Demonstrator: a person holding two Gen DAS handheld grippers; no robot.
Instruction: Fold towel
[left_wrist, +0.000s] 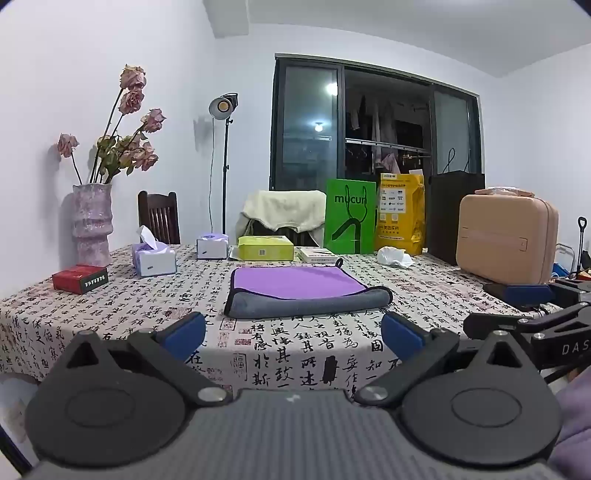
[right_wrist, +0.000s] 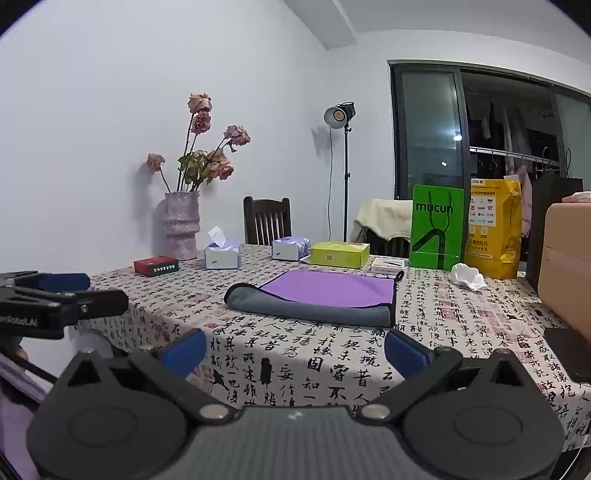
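A towel (left_wrist: 299, 291), purple on top with a grey underside, lies folded on the table with its grey fold edge towards me; it also shows in the right wrist view (right_wrist: 317, 295). My left gripper (left_wrist: 293, 334) is open and empty, held back from the towel above the table's near edge. My right gripper (right_wrist: 295, 349) is open and empty, likewise short of the towel. The right gripper's fingers (left_wrist: 524, 291) show at the right of the left wrist view, and the left gripper's fingers (right_wrist: 62, 282) at the left of the right wrist view.
The table (left_wrist: 110, 314) has a calligraphy-print cloth. Behind the towel stand tissue boxes (left_wrist: 153, 256), a yellow-green box (left_wrist: 266, 248), a red box (left_wrist: 79, 278), a vase of dried roses (left_wrist: 91, 225), a green bag (left_wrist: 350, 216), a yellow bag (left_wrist: 400, 214), crumpled tissue (left_wrist: 394, 256) and a tan case (left_wrist: 508, 238).
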